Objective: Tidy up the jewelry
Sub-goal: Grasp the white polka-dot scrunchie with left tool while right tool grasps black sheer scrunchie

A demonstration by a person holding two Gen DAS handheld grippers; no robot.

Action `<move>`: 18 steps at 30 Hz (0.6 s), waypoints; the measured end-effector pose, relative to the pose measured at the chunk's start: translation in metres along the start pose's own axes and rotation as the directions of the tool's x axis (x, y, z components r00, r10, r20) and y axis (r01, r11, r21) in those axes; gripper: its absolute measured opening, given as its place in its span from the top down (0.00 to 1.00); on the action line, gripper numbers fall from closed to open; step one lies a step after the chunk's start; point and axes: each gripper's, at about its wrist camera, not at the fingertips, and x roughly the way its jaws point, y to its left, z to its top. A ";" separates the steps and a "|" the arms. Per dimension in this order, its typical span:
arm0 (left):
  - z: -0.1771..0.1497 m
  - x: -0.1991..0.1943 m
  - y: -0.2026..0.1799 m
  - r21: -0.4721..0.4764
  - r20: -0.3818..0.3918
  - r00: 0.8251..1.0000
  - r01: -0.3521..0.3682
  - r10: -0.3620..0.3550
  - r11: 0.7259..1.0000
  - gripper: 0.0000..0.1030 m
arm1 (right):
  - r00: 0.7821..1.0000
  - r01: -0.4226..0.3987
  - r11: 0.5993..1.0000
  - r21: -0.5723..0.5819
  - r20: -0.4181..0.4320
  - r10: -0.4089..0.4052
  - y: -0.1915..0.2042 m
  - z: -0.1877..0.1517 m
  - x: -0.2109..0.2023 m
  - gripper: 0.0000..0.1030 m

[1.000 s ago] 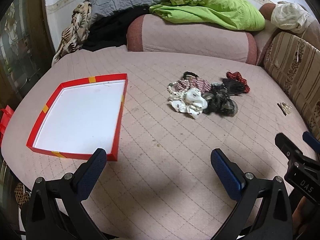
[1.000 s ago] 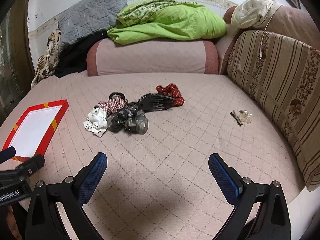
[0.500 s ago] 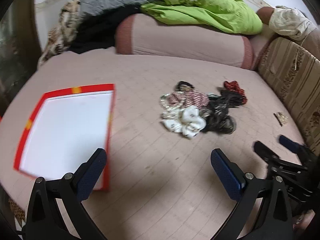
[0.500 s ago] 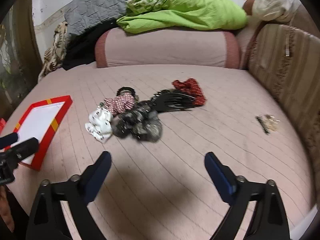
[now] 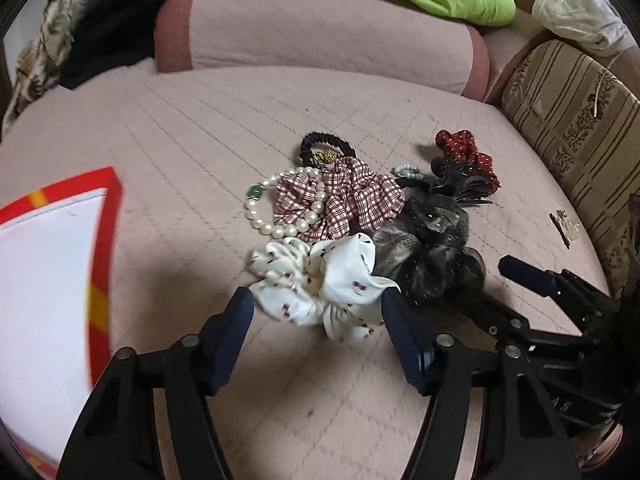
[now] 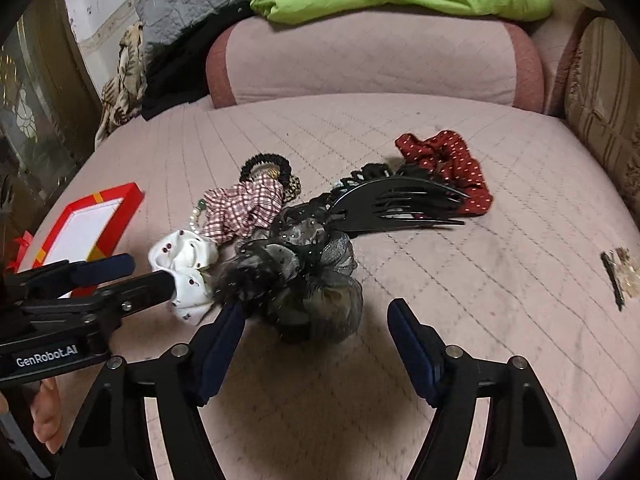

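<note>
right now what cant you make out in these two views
- Red tray, left wrist view: most of it cut off by the left edge, blurred.
- Small items near the striped cushion, right wrist view: too small to identify.
- Second pearl piece, left wrist view: mostly hidden by the black hair claw.
- Black mesh scrunchie, right wrist view: its near side hidden behind the right gripper's fingers.

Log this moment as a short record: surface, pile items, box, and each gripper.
surface: pink quilted cushion
pile: white scrunchie, plaid scrunchie, pearl bracelet, dark sheer scrunchie, black claw clip, red dotted scrunchie
box: red box, white inside, left of pile
left gripper: closing around white scrunchie, not yet pressing
right gripper: closing at dark sheer scrunchie
</note>
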 end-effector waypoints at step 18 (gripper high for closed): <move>-0.028 -0.084 0.040 -0.106 0.102 0.994 0.047 -0.036 0.993 0.92 | 0.994 -0.109 0.993 0.053 -0.013 0.110 0.017 -0.007 -0.026 0.87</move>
